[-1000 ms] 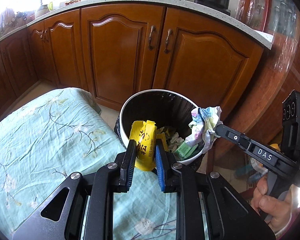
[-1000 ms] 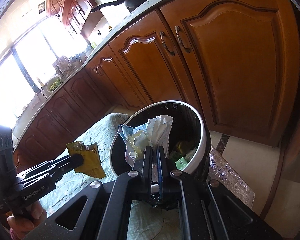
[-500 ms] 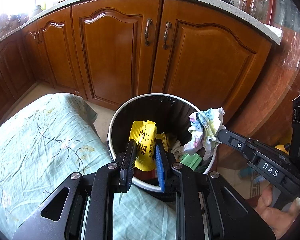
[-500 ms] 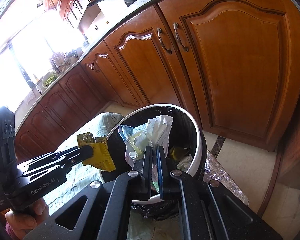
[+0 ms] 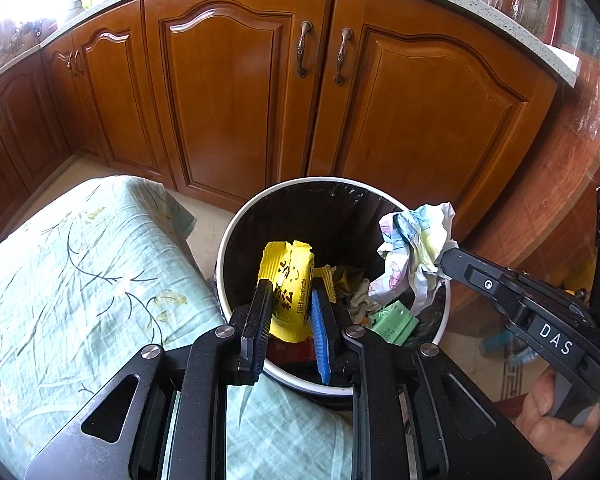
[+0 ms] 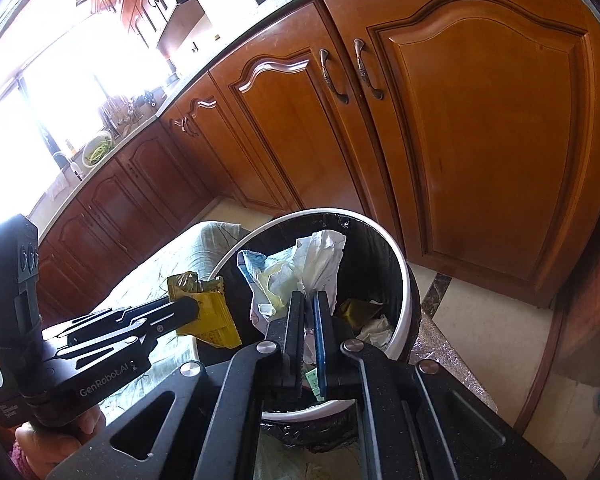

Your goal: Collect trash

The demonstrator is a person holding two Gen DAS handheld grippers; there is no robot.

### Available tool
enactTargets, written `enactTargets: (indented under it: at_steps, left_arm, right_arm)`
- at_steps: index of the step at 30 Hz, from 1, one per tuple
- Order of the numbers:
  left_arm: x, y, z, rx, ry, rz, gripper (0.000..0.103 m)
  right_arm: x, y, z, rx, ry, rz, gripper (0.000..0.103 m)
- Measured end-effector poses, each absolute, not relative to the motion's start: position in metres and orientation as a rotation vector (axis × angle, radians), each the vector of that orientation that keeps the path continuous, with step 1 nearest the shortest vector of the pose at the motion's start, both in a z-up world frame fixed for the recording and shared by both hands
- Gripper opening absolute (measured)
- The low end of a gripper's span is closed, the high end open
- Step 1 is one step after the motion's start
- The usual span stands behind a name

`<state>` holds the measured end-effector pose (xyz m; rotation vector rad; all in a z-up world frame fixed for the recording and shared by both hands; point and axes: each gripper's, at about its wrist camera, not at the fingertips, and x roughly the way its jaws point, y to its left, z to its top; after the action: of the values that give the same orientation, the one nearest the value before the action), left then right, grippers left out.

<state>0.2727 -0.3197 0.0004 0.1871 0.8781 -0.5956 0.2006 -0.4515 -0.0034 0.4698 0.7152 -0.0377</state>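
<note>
Both pieces of trash hang over the open mouth of the bin [image 5: 384, 190], a round white-rimmed can lined with a black bag, standing on the floor between the cloth-covered table [image 5: 80, 264] on the left and the wooden cabinet doors [image 5: 228, 92] beyond. The left gripper [image 5: 290, 312] is clamped on a yellow wrapper [image 5: 288, 276], whose long axis runs up along the fingers, over the near-left part of the opening. The right gripper [image 6: 308, 320] is pinched tight on a crumpled paper wad [image 6: 300, 268], which hangs inside the right rim. The bin lies straight below and slightly beyond both grippers, so the coming drop likely turns on each piece being inside the rim; the wad looks closer to the edge. Other scraps, one green, already lie in the bin, but its bottom is dark and hard to read. The near rim is cut off behind the gripper bodies, and only part of each holding hand shows.
</note>
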Motion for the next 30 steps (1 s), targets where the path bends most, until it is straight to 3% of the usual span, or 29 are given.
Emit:
enactTargets:
  at_steps: [7,10,16,22,24,27,30]
  left_arm:
    - [0.278,-0.325,-0.003,0.201,0.881,-0.592,0.018]
    - [0.28,-0.327,-0.005,0.203,0.891,-0.597,0.019]
    - [0.278,-0.327,-0.004,0.211,0.901,-0.595,0.04]
    - [0.268,-0.307,0.004,0.179,0.873,-0.582,0.05]
    - [0.263,-0.295,0.007,0.153,0.867,-0.578,0.051]
    - [0.249,-0.27,0.011,0.102,0.851,-0.569,0.056]
    - [0.228,-0.244,0.015,0.04,0.834,-0.561,0.062]
  right_arm:
    - [0.207,-0.453,-0.008,0.467,0.737,-0.045,0.005]
    - [0.21,-0.452,-0.008,0.468,0.742,-0.042,0.011]
    - [0.205,-0.456,-0.004,0.499,0.722,-0.043,0.019]
    - [0.183,-0.451,0.005,0.532,0.667,-0.044,0.043]
    - [0.171,-0.447,0.009,0.547,0.632,-0.043,0.062]
    - [0.15,-0.434,0.011,0.557,0.577,-0.05,0.081]
    - [0.131,-0.415,0.011,0.563,0.547,-0.04,0.089]
